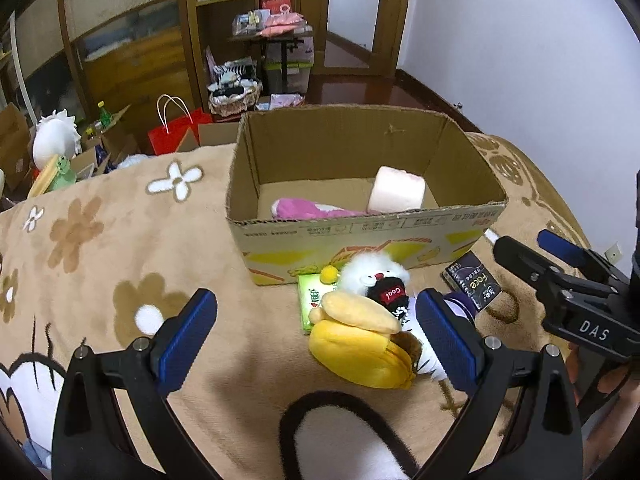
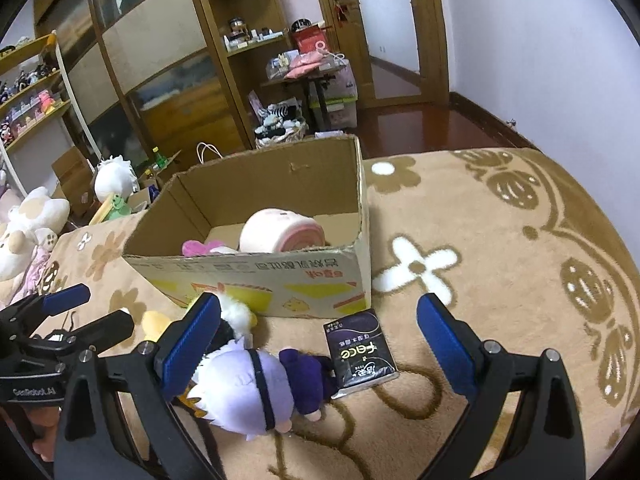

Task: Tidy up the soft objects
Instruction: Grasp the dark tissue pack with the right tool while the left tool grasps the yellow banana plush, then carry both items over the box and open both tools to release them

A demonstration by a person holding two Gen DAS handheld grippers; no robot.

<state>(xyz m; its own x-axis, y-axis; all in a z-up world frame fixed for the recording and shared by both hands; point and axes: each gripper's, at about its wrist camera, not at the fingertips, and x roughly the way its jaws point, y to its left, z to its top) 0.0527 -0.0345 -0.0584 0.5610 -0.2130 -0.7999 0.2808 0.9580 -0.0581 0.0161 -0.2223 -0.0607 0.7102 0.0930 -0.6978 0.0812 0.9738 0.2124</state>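
Note:
A cardboard box (image 1: 360, 236) stands on the beige flowered blanket and holds a pink-white roll plush (image 1: 396, 195) and a pink plush (image 1: 300, 208). In front of it lie a yellow plush (image 1: 360, 344), a white fluffy plush with a black "Cool" part (image 1: 376, 280), a green tissue pack (image 1: 310, 300), a black "face" tissue pack (image 2: 358, 354) and a white-haired purple doll (image 2: 256, 388). My left gripper (image 1: 316, 340) is open, low over the yellow plush. My right gripper (image 2: 320, 344) is open over the doll and the black pack; it also shows in the left wrist view (image 1: 532, 252).
The blanket (image 2: 500, 260) stretches right of the box (image 2: 280, 280). More plush toys (image 2: 24, 224) lie at the far left. Beyond the bed are a red bag (image 1: 172, 132), cardboard boxes, wooden shelves, a small table and a doorway.

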